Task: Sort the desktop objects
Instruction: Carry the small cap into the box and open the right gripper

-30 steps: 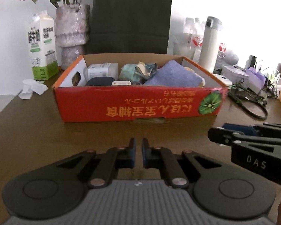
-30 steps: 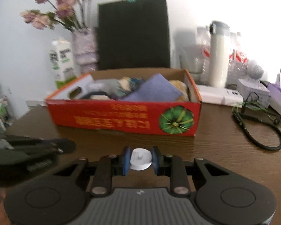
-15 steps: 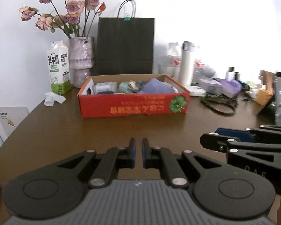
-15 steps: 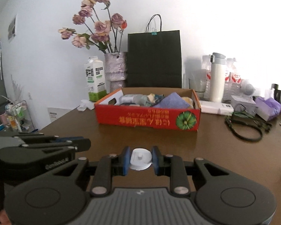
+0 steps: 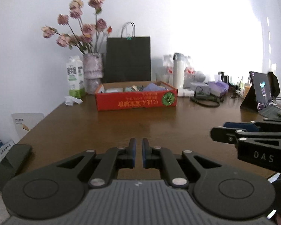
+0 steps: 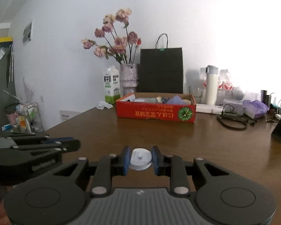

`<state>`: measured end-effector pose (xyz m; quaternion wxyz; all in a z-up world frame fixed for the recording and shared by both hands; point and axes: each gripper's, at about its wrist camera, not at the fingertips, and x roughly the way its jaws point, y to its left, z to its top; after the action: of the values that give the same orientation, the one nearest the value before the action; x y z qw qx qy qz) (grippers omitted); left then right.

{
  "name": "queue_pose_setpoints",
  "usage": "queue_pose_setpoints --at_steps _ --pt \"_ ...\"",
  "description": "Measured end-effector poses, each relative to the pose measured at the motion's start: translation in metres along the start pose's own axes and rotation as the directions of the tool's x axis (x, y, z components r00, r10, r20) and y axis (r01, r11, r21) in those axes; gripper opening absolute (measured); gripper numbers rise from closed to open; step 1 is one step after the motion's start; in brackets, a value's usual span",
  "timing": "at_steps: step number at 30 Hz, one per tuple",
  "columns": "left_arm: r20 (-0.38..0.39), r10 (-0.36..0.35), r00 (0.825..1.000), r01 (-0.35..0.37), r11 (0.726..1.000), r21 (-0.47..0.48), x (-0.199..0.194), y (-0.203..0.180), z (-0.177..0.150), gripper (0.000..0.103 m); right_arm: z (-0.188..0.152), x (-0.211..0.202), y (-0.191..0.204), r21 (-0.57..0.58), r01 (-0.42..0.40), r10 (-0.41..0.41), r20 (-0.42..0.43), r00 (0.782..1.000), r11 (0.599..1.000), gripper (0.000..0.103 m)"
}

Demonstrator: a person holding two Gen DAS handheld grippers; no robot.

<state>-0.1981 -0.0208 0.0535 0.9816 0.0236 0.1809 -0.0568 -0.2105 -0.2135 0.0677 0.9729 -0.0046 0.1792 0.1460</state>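
Observation:
A red cardboard box (image 5: 136, 101) with several small items inside stands at the far middle of the brown table (image 5: 121, 129); it also shows in the right wrist view (image 6: 155, 110). My left gripper (image 5: 138, 144) is shut and empty, low over the near table. My right gripper (image 6: 140, 156) is shut on a small white round object (image 6: 140, 158), well short of the box. Each gripper shows from the side in the other's view.
Behind the box stand a milk carton (image 5: 75, 78), a vase of dried roses (image 5: 92, 71), a black paper bag (image 5: 128, 58) and a white thermos (image 5: 178, 71). A black cable (image 5: 204, 101), purple tissue pack and tablet (image 5: 258, 93) lie at the right. Crumpled tissue (image 5: 72, 100) lies left.
Both grippers have pulled back and risen away from the red box, which now looks much smaller. The right gripper still holds the white object.

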Motion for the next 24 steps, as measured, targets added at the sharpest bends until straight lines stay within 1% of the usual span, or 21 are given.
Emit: queue_pose_setpoints --at_steps 3,7,10,14,16,18,20,22,24 --pt "0.026 -0.004 1.000 0.005 1.000 -0.018 -0.010 0.000 0.000 0.008 -0.006 -0.009 -0.001 0.010 0.023 -0.023 -0.004 1.000 1.000 0.024" --pt "0.054 -0.007 0.999 0.007 1.000 -0.003 -0.013 -0.003 0.004 0.008 -0.007 -0.009 -0.003 0.016 0.031 -0.031 -0.010 0.999 0.999 0.024" --pt "0.059 -0.003 0.998 0.003 1.000 -0.002 -0.010 -0.002 0.003 0.008 -0.008 -0.007 -0.003 0.016 0.026 -0.026 -0.007 1.000 1.000 0.024" --pt "0.034 -0.003 0.999 0.004 1.000 -0.020 0.002 0.002 0.002 0.008 -0.008 0.002 -0.005 0.024 0.021 -0.021 -0.018 1.000 0.999 0.024" --pt "0.034 -0.002 0.999 0.002 1.000 -0.026 0.008 0.005 0.004 0.008 -0.006 0.007 -0.008 0.034 0.022 -0.021 -0.018 1.000 0.999 0.024" --pt "0.035 -0.005 0.999 0.006 0.999 -0.034 0.017 0.008 0.010 0.008 -0.002 0.014 -0.012 0.046 0.019 -0.018 -0.018 1.000 0.999 0.024" --pt "0.035 -0.023 0.999 0.024 0.999 -0.038 0.028 0.014 0.020 0.008 0.007 0.023 -0.018 0.052 0.015 -0.014 -0.009 1.000 0.999 0.024" --pt "0.042 -0.028 0.999 0.031 0.998 -0.055 0.043 0.022 0.034 0.008 0.021 0.035 -0.024 0.059 0.007 -0.007 -0.004 1.000 0.998 0.024" --pt "0.046 -0.051 0.998 0.055 0.996 -0.077 0.062 0.033 0.054 0.008 0.040 0.048 -0.033 0.067 -0.001 0.000 0.022 1.000 0.998 0.024"
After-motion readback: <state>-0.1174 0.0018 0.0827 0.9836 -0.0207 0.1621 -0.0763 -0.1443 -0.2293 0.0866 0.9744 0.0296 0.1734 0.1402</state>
